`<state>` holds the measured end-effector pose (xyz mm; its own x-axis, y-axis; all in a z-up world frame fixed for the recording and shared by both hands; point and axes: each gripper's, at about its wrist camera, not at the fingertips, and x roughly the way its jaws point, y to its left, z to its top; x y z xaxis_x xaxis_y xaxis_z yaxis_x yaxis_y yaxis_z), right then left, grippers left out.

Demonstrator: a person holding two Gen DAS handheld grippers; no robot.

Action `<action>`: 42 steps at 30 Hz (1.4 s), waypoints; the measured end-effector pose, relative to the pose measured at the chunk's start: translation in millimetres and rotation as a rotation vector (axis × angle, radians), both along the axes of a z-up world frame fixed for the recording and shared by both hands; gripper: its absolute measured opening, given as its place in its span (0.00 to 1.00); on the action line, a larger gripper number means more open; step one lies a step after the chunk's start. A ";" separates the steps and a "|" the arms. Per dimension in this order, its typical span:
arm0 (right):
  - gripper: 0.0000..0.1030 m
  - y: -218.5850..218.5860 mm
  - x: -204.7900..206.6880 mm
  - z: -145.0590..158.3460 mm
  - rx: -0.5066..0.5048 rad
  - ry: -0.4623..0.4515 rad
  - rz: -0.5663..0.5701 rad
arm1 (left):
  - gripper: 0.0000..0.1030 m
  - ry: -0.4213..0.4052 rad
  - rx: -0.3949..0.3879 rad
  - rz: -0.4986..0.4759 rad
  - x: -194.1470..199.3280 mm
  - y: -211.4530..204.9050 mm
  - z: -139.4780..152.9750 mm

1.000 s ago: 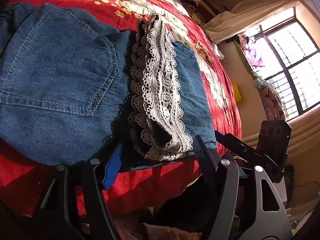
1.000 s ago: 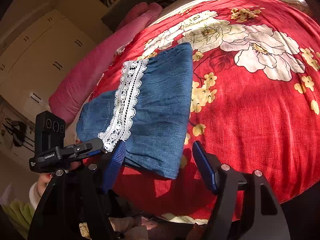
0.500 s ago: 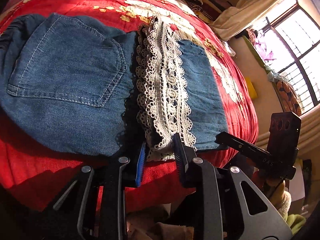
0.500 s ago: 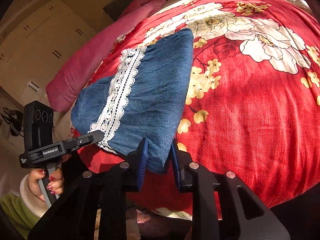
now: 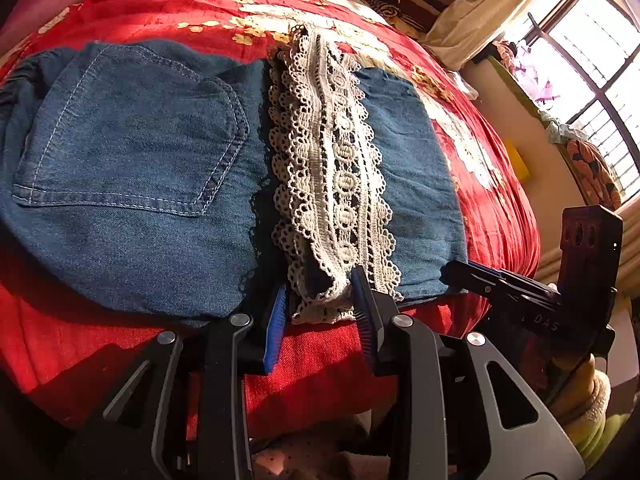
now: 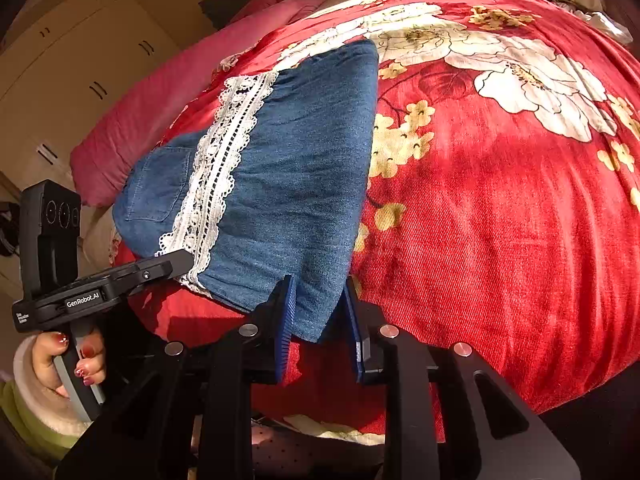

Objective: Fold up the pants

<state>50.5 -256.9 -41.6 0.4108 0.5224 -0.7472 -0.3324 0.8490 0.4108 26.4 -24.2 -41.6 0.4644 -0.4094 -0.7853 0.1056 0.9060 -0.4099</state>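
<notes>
Though folded, blue denim pants [image 5: 168, 184] with white lace [image 5: 340, 184].

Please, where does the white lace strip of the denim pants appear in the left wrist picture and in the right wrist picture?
Left wrist view: the lace strip runs down the centre of the picture, its near end between the fingers of the left gripper.
Right wrist view: the lace strip lies left of centre, slanting down to the left gripper at its lower end.
Shared landmark: the back pocket, just left of the lace in both views.
</notes>
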 end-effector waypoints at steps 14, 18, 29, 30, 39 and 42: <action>0.48 41.2 -14.2 43.5 -0.106 -0.180 0.105 | 0.51 -0.112 0.028 0.130 -24.0 43.2 45.6; 0.48 72.4 -9.4 31.4 -0.122 -0.139 0.176 | 0.56 -0.118 0.036 0.180 -31.3 62.1 47.1; 0.51 102.0 -1.4 -3.2 -0.158 -0.052 0.209 | 0.61 -0.114 0.099 0.291 -42.2 108.1 37.0; 0.51 101.2 -2.9 -0.3 -0.154 -0.052 0.208 | 0.61 -0.108 0.090 0.301 -42.4 112.6 35.8; 0.64 90.8 -8.6 71.2 -0.033 -0.168 0.210 | 0.69 -0.115 0.065 0.358 -47.1 139.7 37.1; 0.71 103.8 4.6 88.1 -0.038 -0.193 0.240 | 0.72 -0.108 0.050 0.380 -48.1 148.7 33.4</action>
